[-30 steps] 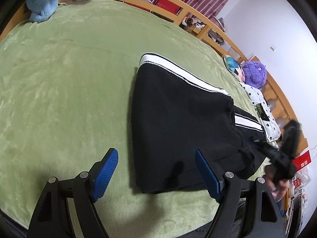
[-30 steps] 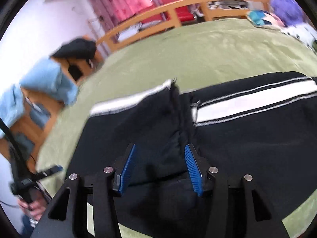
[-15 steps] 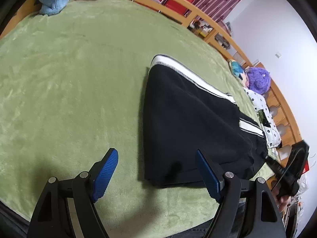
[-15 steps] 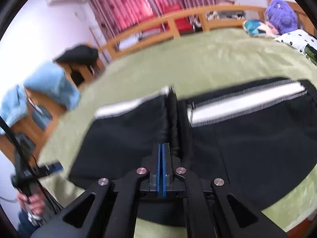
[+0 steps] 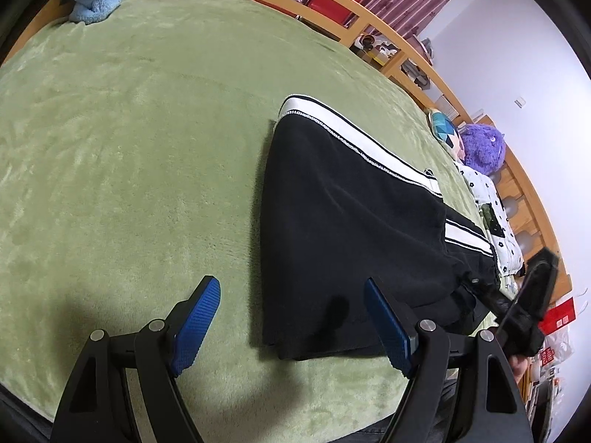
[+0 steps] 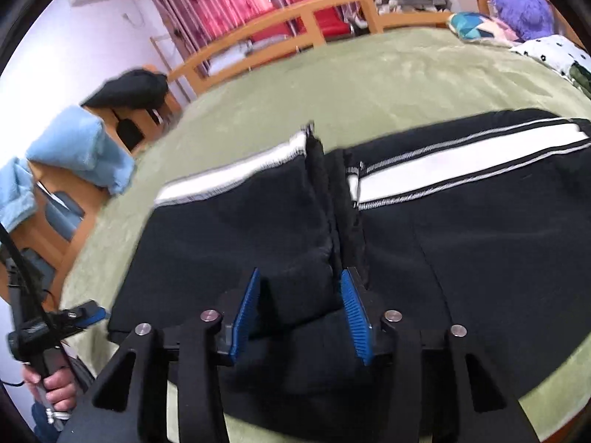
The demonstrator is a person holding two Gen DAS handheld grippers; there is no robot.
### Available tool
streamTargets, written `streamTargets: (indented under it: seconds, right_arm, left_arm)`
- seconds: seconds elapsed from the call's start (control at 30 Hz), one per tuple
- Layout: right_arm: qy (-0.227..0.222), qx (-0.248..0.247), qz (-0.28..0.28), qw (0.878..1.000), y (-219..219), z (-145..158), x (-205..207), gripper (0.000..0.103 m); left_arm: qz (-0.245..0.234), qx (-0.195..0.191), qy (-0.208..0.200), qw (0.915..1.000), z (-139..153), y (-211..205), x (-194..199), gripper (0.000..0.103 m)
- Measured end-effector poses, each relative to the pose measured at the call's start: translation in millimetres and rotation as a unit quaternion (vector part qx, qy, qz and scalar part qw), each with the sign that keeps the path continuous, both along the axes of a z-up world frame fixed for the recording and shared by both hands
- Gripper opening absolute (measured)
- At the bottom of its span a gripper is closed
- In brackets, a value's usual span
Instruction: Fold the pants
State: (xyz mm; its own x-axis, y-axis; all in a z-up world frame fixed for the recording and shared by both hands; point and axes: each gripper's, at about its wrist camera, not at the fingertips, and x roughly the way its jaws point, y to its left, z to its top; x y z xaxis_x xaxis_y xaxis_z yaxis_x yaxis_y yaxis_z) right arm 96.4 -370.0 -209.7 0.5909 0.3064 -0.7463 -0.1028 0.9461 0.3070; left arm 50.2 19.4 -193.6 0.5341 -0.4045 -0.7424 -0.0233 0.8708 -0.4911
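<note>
While the black pants (image 5: 343,229) lie folded on the green blanket (image 5: 129,147), the left gripper (image 5: 291,317) hovers above the bed with its jaws spread wide and nothing between them. From the left wrist view the pants sit from the centre out toward 3 o'clock, their near corner lying between the blue pads (image 5: 199,317), which are apart from the cloth. A white side stripe (image 5: 354,136) runs along the far edge of the pants, toward 1 o'clock. The right gripper (image 6: 301,308) stands over the pants with its jaws partly open; a raised ridge of black fabric (image 6: 295,291) sits between the two blue pads (image 6: 354,313), and whether the pads are pressing it I cannot tell. In the right wrist view the pants (image 6: 461,240) fill the middle, with the white stripe (image 6: 461,164) crossing toward 2 o'clock. A light blue towel (image 6: 81,147) rests at 9 o'clock off the bed, a purple plush toy (image 6: 524,0) sits at 1 o'clock beside a polka-dot pillow (image 6: 550,51), and a wooden bed rail (image 6: 314,14) curves along 12 o'clock
</note>
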Motion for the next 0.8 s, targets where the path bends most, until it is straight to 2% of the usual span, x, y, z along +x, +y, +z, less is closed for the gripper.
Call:
streamTargets:
  seconds: [0.1, 0.17, 0.23, 0.3, 0.33, 0.43, 0.47, 0.5, 0.63, 0.73, 0.8]
  right_arm:
    - [-0.038, 0.003, 0.008, 0.999, -1, 12, -13, 0.015]
    - [-0.064, 0.052, 0.007, 0.997, -14, 33, -33, 0.015]
    - [-0.061, 0.082, 0.001, 0.995, -24, 39, -46, 0.015]
    - [-0.039, 0.055, -0.001, 0.998, -23, 28, -51, 0.016]
    - [-0.018, 0.032, 0.001, 0.999, -21, 13, -51, 0.017]
    - [0.013, 0.029, -0.001, 0.999, -20, -12, -47, 0.019]
    - [0.007, 0.031, 0.0, 0.999, -21, -10, -48, 0.02]
    - [0.006, 0.028, 0.0, 1.0, -22, -8, -49, 0.028]
    - [0.004, 0.025, 0.0, 1.0, -26, 5, -54, 0.03]
    - [0.009, 0.022, 0.003, 1.0, -28, 9, -59, 0.03]
    - [0.011, 0.012, -0.009, 1.0, -30, 12, -61, 0.038]
  left_arm:
    - [-0.001, -0.002, 0.001, 1.0, 1, 1, 2, 0.079]
    - [-0.007, -0.016, 0.0, 0.9998, 1, 1, 2, 0.079]
    - [-0.013, -0.031, 0.002, 0.9994, -2, 0, 3, 0.079]
    - [-0.015, -0.033, 0.012, 0.9993, -9, -5, 6, 0.079]
    - [-0.013, -0.032, 0.018, 0.9992, -13, -8, 8, 0.079]
    - [-0.008, -0.038, 0.036, 0.9986, -26, -14, 14, 0.079]
    - [-0.004, -0.037, 0.043, 0.9984, -30, -17, 16, 0.078]
    - [-0.001, -0.033, 0.044, 0.9985, -32, -19, 16, 0.077]
    - [0.002, -0.022, 0.037, 0.9991, -33, -29, 19, 0.077]
    - [0.005, -0.015, 0.041, 0.999, -34, -35, 22, 0.071]
    - [0.011, 0.001, 0.044, 0.999, -32, -38, 24, 0.068]
